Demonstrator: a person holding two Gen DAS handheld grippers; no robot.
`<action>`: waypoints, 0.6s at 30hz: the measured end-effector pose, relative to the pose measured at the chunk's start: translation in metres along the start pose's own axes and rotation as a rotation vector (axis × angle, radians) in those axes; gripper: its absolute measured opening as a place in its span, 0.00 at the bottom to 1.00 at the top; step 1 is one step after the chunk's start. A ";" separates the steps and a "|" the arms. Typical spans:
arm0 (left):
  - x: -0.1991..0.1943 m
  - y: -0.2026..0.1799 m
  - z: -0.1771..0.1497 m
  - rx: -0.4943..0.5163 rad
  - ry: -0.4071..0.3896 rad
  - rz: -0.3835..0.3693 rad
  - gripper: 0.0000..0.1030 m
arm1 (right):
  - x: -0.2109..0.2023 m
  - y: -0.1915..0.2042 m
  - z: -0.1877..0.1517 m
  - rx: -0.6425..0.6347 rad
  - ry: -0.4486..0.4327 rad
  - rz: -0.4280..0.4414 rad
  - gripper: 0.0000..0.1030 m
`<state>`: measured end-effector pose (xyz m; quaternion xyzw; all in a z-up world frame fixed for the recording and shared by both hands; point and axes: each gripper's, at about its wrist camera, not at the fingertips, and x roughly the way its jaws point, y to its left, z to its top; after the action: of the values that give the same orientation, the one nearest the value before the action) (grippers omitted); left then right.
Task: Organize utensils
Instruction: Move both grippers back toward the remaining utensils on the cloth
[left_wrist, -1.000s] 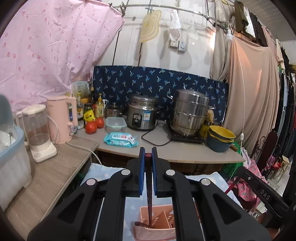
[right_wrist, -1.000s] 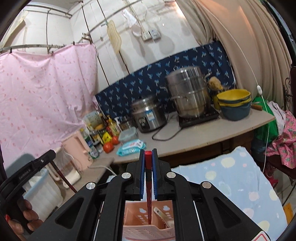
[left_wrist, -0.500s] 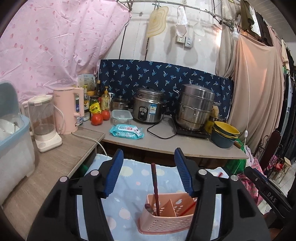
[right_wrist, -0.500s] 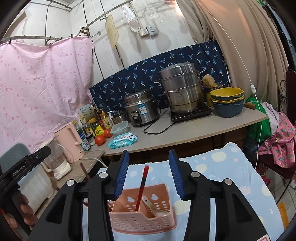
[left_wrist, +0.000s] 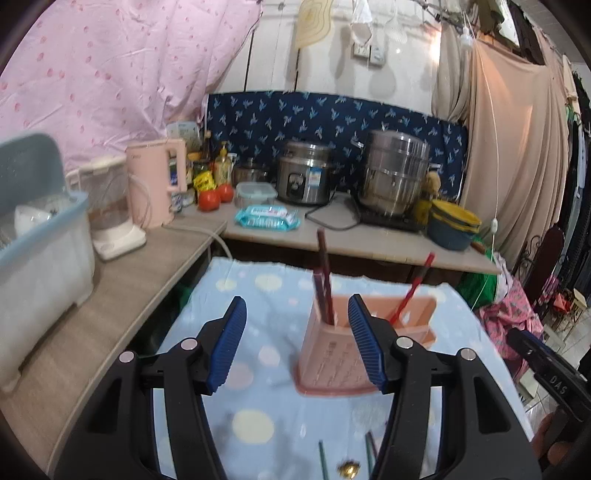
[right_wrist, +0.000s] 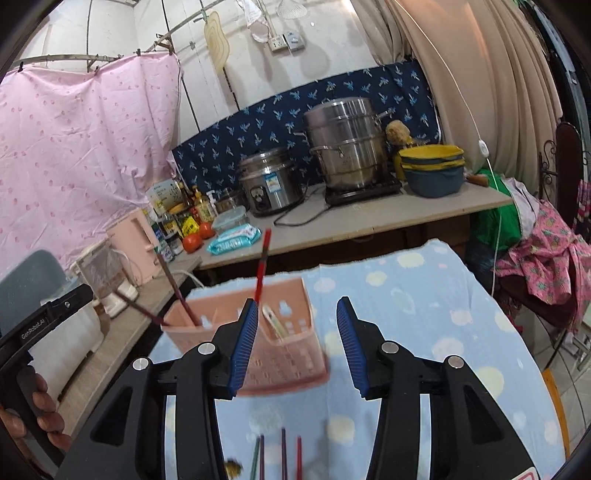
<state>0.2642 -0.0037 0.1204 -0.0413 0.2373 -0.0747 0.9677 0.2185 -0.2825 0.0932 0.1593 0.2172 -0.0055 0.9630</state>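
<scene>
Pink perforated caddy (left_wrist: 332, 354) holds dark and red chopsticks (left_wrist: 413, 291) upright; both tools gape, empty.

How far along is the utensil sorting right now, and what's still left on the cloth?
Partly done. A dark chopstick and a red chopstick already stand in the pink caddy, with a spoon. Nothing is in hand: the left gripper and right gripper have just opened and hold nothing. Several loose chopsticks still lie on the blue cloth.
</scene>
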 end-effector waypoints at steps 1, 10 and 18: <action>-0.001 0.003 -0.007 -0.001 0.013 0.004 0.53 | -0.005 -0.003 -0.009 -0.005 0.011 -0.008 0.42; -0.019 0.015 -0.087 0.005 0.149 0.039 0.53 | -0.046 -0.011 -0.090 -0.042 0.143 -0.048 0.43; -0.039 0.010 -0.154 0.015 0.271 0.026 0.53 | -0.080 0.004 -0.167 -0.128 0.235 -0.105 0.43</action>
<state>0.1597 0.0052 0.0006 -0.0204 0.3658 -0.0691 0.9279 0.0765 -0.2319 -0.0149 0.0853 0.3364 -0.0234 0.9375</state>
